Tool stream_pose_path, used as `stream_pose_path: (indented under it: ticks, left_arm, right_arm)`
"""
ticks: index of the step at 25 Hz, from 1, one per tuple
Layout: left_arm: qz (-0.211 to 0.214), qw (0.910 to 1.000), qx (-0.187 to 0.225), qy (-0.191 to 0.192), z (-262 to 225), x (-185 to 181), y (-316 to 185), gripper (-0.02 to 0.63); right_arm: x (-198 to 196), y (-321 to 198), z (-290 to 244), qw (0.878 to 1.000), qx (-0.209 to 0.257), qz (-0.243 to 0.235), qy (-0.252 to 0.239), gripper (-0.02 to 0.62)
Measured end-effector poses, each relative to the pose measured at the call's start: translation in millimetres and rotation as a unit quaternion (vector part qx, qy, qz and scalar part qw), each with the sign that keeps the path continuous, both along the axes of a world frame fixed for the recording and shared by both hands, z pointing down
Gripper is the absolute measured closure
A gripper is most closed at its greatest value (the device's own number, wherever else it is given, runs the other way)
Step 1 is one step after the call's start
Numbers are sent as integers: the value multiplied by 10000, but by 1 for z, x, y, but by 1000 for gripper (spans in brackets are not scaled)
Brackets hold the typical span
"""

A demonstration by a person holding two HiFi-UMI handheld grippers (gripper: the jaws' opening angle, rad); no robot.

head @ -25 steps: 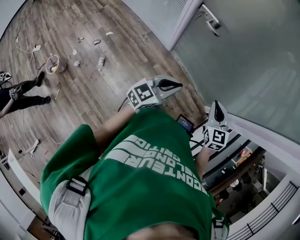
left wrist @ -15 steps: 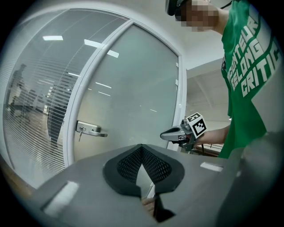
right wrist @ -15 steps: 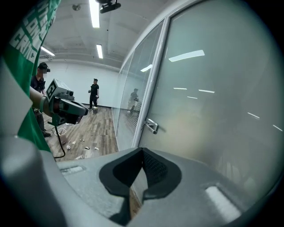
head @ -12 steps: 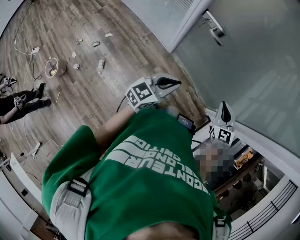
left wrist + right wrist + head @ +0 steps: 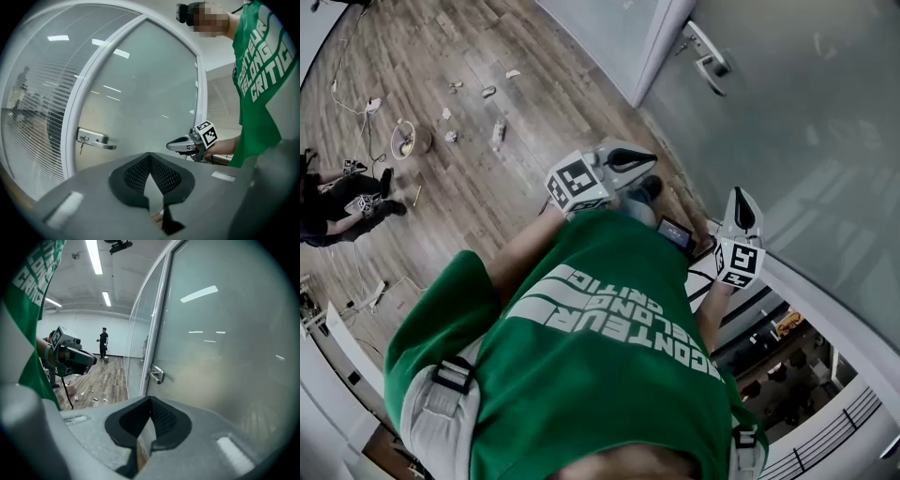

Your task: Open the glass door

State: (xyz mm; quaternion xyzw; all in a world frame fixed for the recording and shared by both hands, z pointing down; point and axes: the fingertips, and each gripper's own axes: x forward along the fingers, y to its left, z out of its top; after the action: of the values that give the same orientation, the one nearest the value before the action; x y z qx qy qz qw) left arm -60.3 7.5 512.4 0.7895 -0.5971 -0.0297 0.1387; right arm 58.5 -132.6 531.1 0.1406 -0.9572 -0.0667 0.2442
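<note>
1. Glass door [image 5: 797,122]: frosted pane, looks shut in its white frame [image 5: 661,45]. In head view it is ahead and to the right of the person in the green shirt [image 5: 600,356].
2. Handle [image 5: 705,58]: metal lever on a plate at the pane's edge, just beside the frame. Left claw view shows a key [image 5: 80,146] hanging from the lock under the lever.
3. Left claw [image 5: 642,159]: tips together, nothing btwn them. It is held out over the wood floor [image 5: 487,159], pointing toward the door and well apart from the handle.
4. Right claw [image 5: 742,208]: pads pressed together, empty. It sits near the pane, lower than the handle in head view; can't tell if it touches the glass. Well apart from the handle too.
5. Right claw view: handle shows above & slightly left of its tips, w/ the frosted pane filling the right side. The other claw shows at far left of that view.
6. Floor: pale scraps scattered about, a small bowl [image 5: 405,139] among them, thin cables nr the left edge.
7. Second person [image 5: 337,192] in dark clothes at far left of head view, well away from the door.
</note>
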Motion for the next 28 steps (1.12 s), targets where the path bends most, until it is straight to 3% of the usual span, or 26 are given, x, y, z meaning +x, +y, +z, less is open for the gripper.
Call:
stream_pose_path:
  ticks: [5,12,19,24,28]
  left_arm:
    - [-216,9997,-61,-70,-4,-5,-59,592]
    - [-345,9993,-40,-114,-15,-7,-111,592]
    - [-444,9977,-399,-329,-3,-3,-137,592]
    - [-467,9960,-562,-522,6,-2,-143,592]
    - [-440,9950,-580,-683,11,-15,-157,592]
  right_arm:
    - [-37,-45,-10,9981,-104,-544,-257,603]
    - [-75,-70,-19,9914,-296,-1114,-626,603]
    - [-89,-87,-2,9862,-485,-1461,-605,603]
    - [-109,-65,-4,9788,-322,-1970,-450,601]
    - [-121,-55,5,9784,-183,-2048,-203,601]
